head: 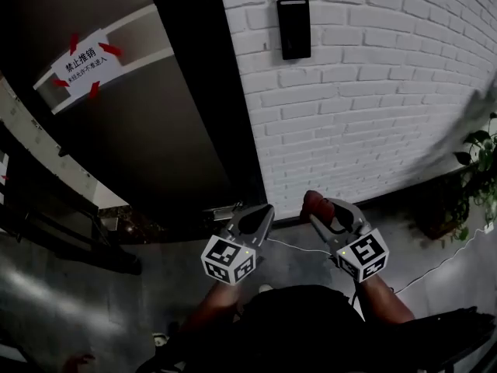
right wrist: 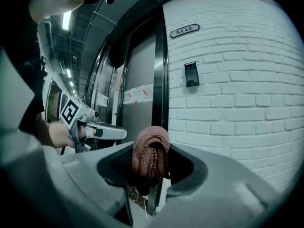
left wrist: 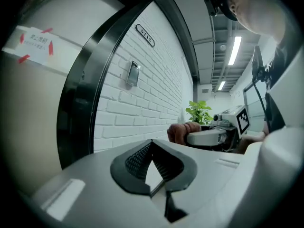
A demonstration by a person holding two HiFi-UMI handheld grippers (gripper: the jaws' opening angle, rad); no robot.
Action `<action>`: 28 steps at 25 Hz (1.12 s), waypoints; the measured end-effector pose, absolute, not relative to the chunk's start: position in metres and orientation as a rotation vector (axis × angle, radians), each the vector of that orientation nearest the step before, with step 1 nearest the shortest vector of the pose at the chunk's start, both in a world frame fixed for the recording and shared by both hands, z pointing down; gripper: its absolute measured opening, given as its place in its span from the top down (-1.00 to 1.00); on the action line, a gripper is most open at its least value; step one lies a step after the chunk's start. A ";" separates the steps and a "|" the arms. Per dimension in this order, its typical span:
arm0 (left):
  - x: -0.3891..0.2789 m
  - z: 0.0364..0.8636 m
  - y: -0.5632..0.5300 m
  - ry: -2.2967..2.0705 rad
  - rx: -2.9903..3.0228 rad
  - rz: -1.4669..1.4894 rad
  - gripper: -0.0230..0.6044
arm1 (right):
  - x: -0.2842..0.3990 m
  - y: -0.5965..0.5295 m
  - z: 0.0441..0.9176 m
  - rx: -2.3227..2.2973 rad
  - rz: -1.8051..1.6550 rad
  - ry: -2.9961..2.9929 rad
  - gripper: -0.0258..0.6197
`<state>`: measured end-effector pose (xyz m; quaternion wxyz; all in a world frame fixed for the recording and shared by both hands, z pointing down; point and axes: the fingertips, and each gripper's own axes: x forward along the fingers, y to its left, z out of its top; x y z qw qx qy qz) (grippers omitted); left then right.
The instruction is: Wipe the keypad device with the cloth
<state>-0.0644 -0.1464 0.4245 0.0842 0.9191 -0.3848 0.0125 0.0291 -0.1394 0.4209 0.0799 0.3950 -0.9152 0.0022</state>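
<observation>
The keypad device [head: 293, 28] is a dark flat box fixed high on the white brick wall; it also shows in the left gripper view [left wrist: 133, 74] and the right gripper view [right wrist: 191, 74]. A reddish-brown cloth [right wrist: 151, 156] is bunched between the jaws of my right gripper [head: 319, 210], which is shut on it; the cloth [head: 313, 203] pokes out in the head view. My left gripper [head: 261, 215] hangs beside it, shut with nothing in it. Both grippers are low, well below and short of the device.
A dark door frame [head: 203, 92] borders the brick wall on the left, with a door bearing a taped paper sign [head: 84, 62]. A potted plant [head: 478, 171] stands at the right. A white cable [head: 435, 266] runs over the floor.
</observation>
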 end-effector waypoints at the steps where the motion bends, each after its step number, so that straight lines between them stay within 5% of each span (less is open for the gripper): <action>1: -0.066 0.423 -0.151 -1.116 2.760 0.046 0.88 | 0.026 -0.147 0.414 1.206 -0.010 -2.734 0.44; 28: -0.039 0.433 -0.200 -1.078 2.744 0.035 0.88 | 0.036 -0.367 0.099 1.446 -0.945 -2.493 0.44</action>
